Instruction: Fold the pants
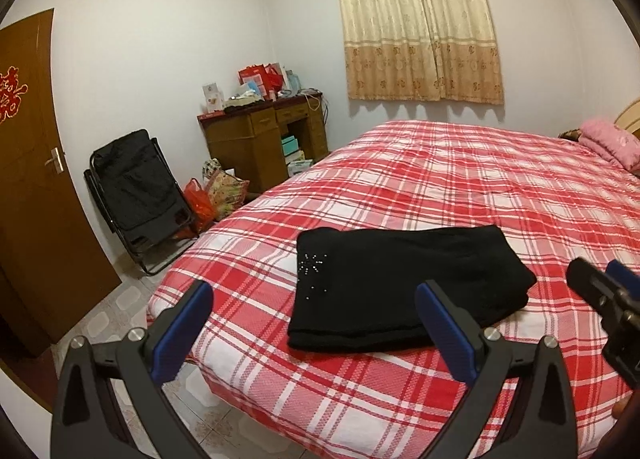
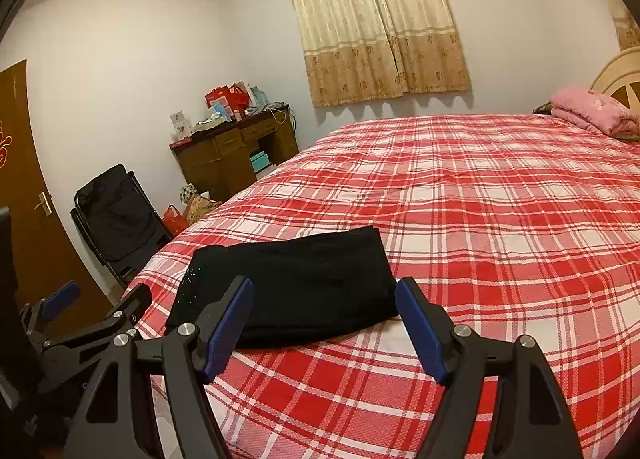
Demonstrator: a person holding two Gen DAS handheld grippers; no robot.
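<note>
Both grippers (image 1: pixel 314 333) (image 2: pixel 324 325) spread, above folded pants (image 1: pixel 400 283)

red-gold double-happiness character on brown door (image 1: pixel 12 93); print on desk boxes too small to read

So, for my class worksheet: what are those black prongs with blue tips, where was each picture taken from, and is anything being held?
Those prongs are two hand-held grippers; a person carries one in each hand. Each picture comes from a camera on one gripper, looking along its fingers. The first shows the left gripper, the second the right gripper. Both stand open and hold nothing. On the red checked bed lie black pants, already folded into a compact rectangle, with small sparkly studs on one side.
</note>
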